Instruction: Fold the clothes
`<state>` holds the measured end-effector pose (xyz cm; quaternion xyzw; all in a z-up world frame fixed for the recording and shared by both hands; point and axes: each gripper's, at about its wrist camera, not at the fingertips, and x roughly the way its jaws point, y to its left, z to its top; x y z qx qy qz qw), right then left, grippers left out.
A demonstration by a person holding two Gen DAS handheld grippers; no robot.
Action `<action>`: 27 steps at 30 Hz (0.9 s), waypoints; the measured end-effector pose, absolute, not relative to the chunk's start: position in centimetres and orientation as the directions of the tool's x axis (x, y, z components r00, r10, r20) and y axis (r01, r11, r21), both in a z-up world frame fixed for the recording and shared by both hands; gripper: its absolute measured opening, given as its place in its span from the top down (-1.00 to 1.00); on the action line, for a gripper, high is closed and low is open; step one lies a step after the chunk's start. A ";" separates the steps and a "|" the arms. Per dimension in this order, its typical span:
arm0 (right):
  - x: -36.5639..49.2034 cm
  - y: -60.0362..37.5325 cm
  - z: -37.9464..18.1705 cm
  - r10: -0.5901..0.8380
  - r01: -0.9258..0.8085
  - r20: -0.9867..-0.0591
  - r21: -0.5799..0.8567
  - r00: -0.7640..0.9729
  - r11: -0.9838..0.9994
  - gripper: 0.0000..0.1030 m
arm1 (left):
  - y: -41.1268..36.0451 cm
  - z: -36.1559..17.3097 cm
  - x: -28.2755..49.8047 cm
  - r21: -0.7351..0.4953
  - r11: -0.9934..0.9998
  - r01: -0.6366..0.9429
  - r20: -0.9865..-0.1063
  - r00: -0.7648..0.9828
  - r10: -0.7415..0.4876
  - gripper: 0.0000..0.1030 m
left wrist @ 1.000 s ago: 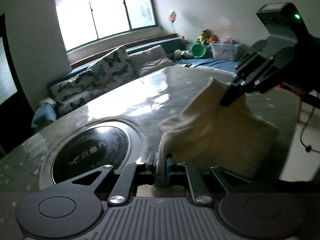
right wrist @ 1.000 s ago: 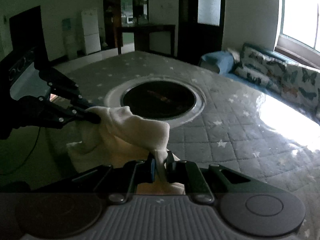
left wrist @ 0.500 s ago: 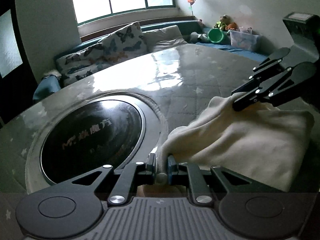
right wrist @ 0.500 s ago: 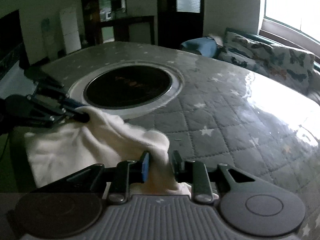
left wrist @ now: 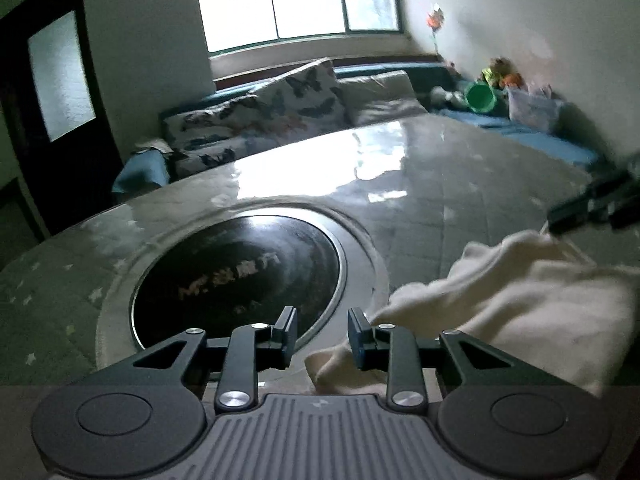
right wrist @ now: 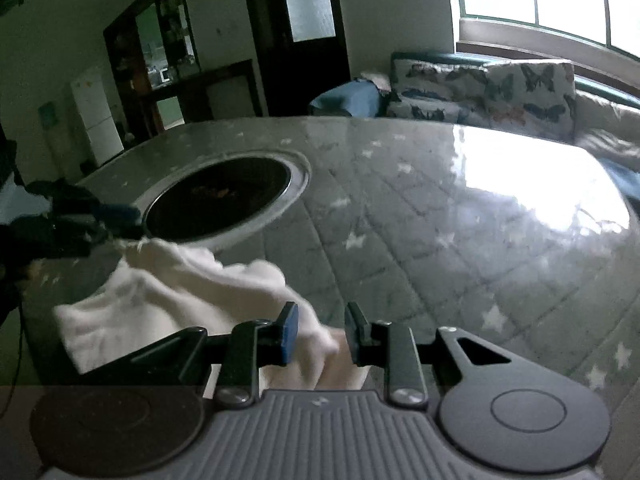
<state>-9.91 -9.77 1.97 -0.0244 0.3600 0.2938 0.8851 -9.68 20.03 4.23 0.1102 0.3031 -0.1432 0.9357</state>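
Now both jaws parted — cream cloth (left wrist: pixel 500 304) beside left gripper (left wrist: pixel 322 334), under right gripper (right wrist: pixel 318 334).

From my left wrist camera, the right gripper (left wrist: pixel 592 210) is cut off by the right edge and smeared by motion, so I cannot tell how its fingers stand. The cream-white soft cloth garment (left wrist: pixel 500 304) is partly hidden behind my own gripper body at the bottom, and its right part is blurred. The small toys and the clear plastic box (left wrist: pixel 534 106) on the far bench are too blurred to identify.

From my right wrist camera, the left gripper (right wrist: pixel 100 220) at the left edge is dark and blurred; its fingertips cannot be separated. The near edge of the garment (right wrist: pixel 168 300) disappears under my gripper.
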 end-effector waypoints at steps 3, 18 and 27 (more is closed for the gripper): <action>-10.2 -10.6 1.7 0.500 -0.514 -0.652 0.193 0.570 0.836 0.51 | 19.5 4.8 -10.7 0.104 0.935 0.340 -0.590 0.778 -0.217 0.43; -12.2 -10.0 2.1 0.433 -0.493 -0.641 0.096 0.634 0.865 0.81 | 16.5 2.2 -11.6 0.086 0.907 0.413 -0.650 0.713 -0.263 0.39; -12.1 -10.8 3.1 0.360 -0.421 -0.621 0.053 0.697 0.906 0.76 | 17.4 2.9 -12.2 0.061 0.916 0.397 -0.640 0.720 -0.269 0.39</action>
